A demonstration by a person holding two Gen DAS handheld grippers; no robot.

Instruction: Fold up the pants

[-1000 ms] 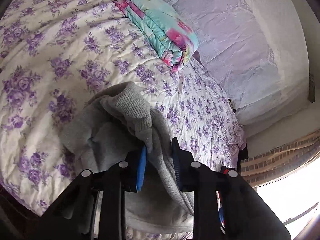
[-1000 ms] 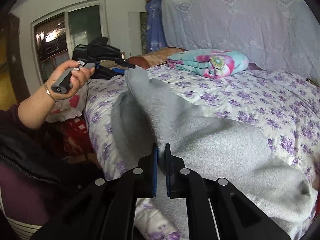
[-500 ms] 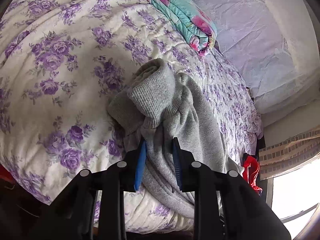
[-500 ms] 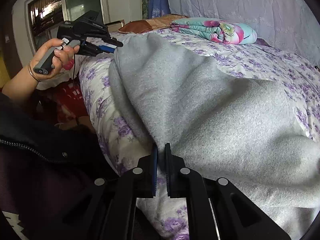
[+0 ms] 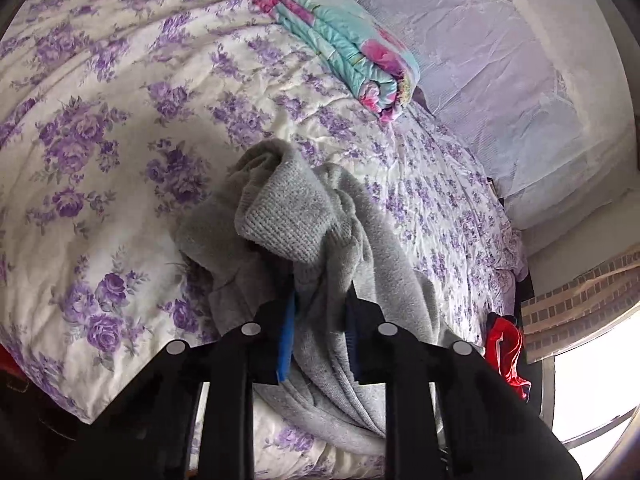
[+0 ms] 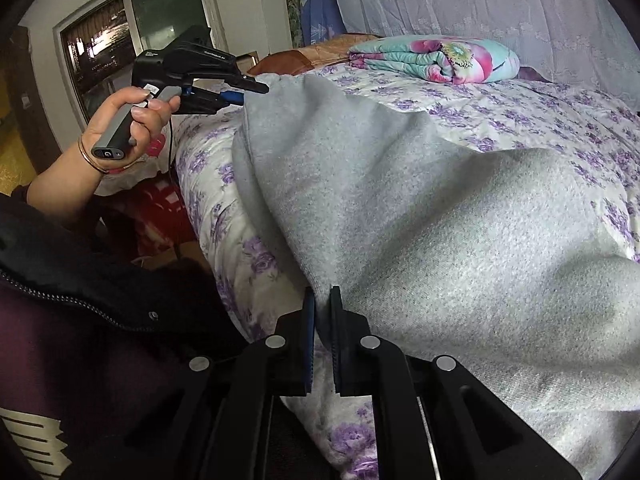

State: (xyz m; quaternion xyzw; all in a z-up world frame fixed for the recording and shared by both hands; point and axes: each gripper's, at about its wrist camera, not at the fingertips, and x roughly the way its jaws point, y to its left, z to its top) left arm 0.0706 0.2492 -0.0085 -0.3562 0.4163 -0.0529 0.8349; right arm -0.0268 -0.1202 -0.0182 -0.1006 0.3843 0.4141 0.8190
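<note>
Left gripper [image 5: 318, 312] & right gripper [image 6: 322, 300] are each clamped on soft grey fleece pants [image 6: 420, 208], draped over purple-floral quilted bed [image 6: 520, 112]; left jaws were just closing. Cloth should be kept taut, edges lined up, then laid flat.

Home bedroom, floral-quilted bed [image 5: 120, 128], folded blanket [image 6: 436, 58], window [image 6: 100, 52]

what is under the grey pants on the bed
The grey pants lie on a white quilt with purple flowers, which shows all around them. Whatever lies directly beneath the spread fabric is covered and cannot be seen.
</note>
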